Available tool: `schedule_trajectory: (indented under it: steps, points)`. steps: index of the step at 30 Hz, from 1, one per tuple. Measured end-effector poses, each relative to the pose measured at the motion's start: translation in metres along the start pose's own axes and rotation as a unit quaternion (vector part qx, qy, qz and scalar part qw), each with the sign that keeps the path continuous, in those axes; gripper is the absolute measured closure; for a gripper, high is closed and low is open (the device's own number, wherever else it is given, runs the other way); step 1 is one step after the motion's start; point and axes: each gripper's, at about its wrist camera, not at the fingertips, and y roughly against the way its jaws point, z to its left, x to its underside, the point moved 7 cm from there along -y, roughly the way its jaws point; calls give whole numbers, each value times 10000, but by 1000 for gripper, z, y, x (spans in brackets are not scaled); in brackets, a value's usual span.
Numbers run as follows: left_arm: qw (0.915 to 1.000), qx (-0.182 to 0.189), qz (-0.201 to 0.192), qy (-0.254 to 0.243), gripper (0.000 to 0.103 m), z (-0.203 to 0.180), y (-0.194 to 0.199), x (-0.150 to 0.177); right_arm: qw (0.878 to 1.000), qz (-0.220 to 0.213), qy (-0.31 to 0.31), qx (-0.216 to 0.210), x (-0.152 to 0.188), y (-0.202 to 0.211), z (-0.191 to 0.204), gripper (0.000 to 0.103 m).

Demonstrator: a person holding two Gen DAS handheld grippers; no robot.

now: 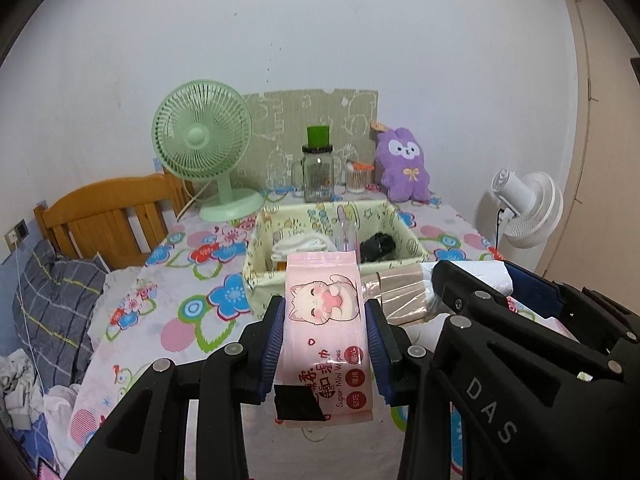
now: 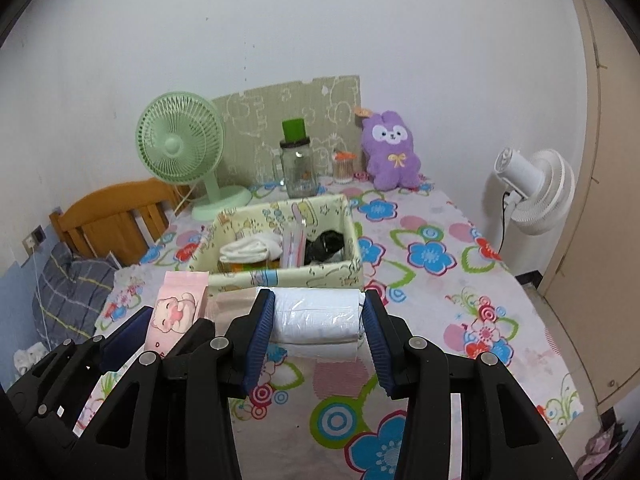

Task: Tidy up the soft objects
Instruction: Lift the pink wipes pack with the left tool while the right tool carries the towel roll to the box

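My left gripper point(image 1: 325, 312) is shut on a pink pack of mini wet wipes point(image 1: 322, 320) with a cat drawing, held above the flowered table. My right gripper point(image 2: 319, 308) is shut on a white tissue pack point(image 2: 316, 314) in clear wrap, also lifted off the table. Both packs hang just in front of a pale yellow fabric basket point(image 2: 280, 276). The basket holds a white folded cloth point(image 2: 250, 249), a clear pouch and a dark bundle point(image 2: 326, 242). In the right wrist view the pink wipes pack point(image 2: 174, 312) and left gripper show at lower left.
At the back of the table stand a green desk fan point(image 2: 178, 148), a glass jar with a green lid point(image 2: 298, 168), a cotton-swab tub point(image 2: 344, 170) and a purple plush rabbit point(image 2: 390, 152). A white floor fan point(image 2: 532, 192) is right; a wooden bed headboard point(image 2: 116, 216) is left.
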Motion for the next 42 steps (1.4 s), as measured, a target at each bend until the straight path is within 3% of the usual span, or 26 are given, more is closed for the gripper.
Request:
schedule_trajectory:
  steps: [20,42]
  points:
    - [9988,16,-485,-36,63,-2,27,-37,9988,-487,-8,2,-35,36,-3,55]
    - [9990,-151,-354,208,63,12,-11,-56,9991,-348,13,-248,-54,0,3,55]
